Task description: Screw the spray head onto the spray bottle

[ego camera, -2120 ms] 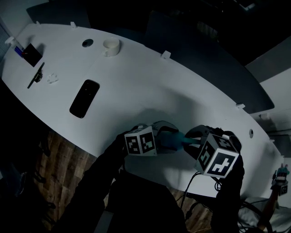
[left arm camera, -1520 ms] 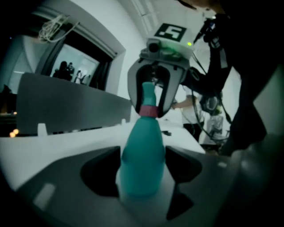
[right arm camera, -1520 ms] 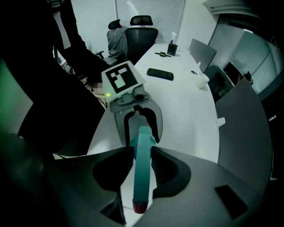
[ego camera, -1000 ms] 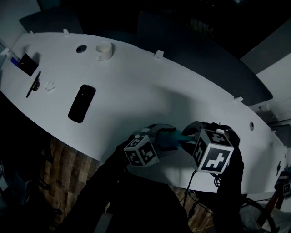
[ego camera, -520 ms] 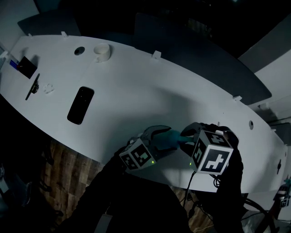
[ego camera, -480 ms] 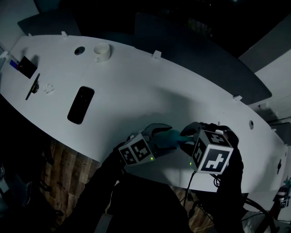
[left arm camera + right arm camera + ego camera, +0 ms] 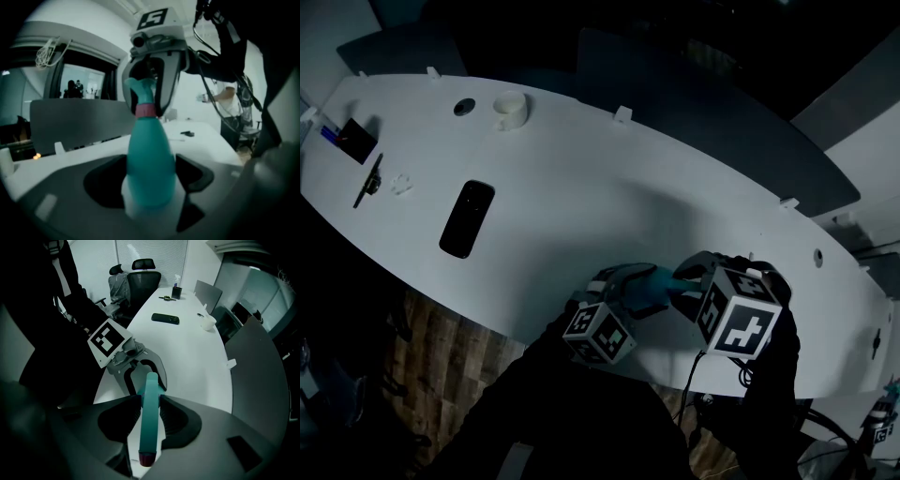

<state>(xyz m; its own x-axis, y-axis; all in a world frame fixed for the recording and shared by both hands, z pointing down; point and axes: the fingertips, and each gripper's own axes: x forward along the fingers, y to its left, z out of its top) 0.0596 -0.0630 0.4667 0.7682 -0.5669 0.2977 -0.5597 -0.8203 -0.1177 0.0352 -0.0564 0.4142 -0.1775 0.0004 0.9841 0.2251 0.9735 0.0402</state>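
- At the white table's [image 7: 581, 178] near edge, the left gripper [image 7: 639, 283] clamps the teal spray bottle [image 7: 150, 164] by its body.
- The right gripper [image 7: 685, 278] pinches the spray head [image 7: 150, 413] from above.

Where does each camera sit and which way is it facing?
Head view: person's head, steeply down at table; left gripper, right gripper, dark arms show.
Left gripper view: on that gripper, roughly level, jaws shut on the bottle.
Right gripper view: on that gripper, facing down, jaws shut on the spray head.
Shared: each gripper view shows the other gripper.
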